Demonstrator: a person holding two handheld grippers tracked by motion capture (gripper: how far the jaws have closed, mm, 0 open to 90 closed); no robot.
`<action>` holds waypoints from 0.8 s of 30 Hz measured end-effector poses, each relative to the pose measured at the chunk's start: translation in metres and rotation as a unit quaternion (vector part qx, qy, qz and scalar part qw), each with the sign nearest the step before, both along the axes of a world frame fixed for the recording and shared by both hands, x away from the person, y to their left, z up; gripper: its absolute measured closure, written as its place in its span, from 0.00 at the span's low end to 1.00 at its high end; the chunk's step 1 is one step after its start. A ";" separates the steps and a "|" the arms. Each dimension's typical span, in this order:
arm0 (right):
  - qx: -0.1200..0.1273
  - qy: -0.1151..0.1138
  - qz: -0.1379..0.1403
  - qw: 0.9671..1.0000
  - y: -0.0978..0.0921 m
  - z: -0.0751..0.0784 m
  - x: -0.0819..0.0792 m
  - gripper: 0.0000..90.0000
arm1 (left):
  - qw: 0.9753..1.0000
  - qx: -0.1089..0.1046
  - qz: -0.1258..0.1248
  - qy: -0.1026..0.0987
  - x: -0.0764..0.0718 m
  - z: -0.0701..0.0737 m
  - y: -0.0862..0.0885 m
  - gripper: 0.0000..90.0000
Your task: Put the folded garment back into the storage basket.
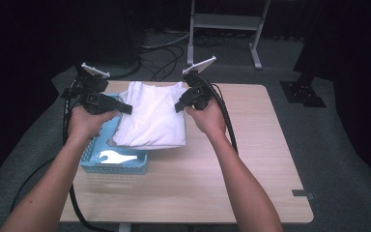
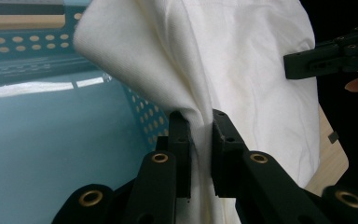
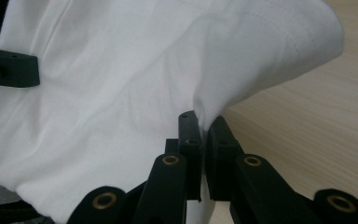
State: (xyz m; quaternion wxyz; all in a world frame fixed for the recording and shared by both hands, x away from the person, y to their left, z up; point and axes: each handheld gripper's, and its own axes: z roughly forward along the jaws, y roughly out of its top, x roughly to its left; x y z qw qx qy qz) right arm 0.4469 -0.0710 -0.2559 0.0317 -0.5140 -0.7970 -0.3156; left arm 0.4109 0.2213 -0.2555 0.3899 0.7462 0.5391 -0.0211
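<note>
Cloth (image 1: 150,116) hung between us, the left gripper (image 1: 123,108) and right gripper (image 1: 179,105) each clamped on an edge. We held it spread so it cleared the basket (image 1: 121,166) at the table's (image 1: 251,159) near left.

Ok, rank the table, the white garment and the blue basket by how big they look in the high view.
Largest to smallest:
1. Wooden table
2. White garment, held up by both tongs, so nearer the camera; it may look larger than it is
3. Blue basket, partly hidden under the garment, so its full size is unsure
</note>
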 end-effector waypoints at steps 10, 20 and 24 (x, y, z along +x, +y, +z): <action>-0.001 -0.002 0.012 1.000 0.015 0.000 0.004 0.96 | 1.000 0.008 0.007 0.000 0.000 0.003 0.013 0.90; -0.005 -0.004 0.024 1.000 0.032 0.003 0.008 0.96 | 1.000 0.014 0.014 -0.001 0.001 0.006 0.028 0.90; -0.004 -0.002 0.027 1.000 0.040 0.003 0.011 0.96 | 1.000 0.017 0.019 -0.001 0.000 0.007 0.034 0.90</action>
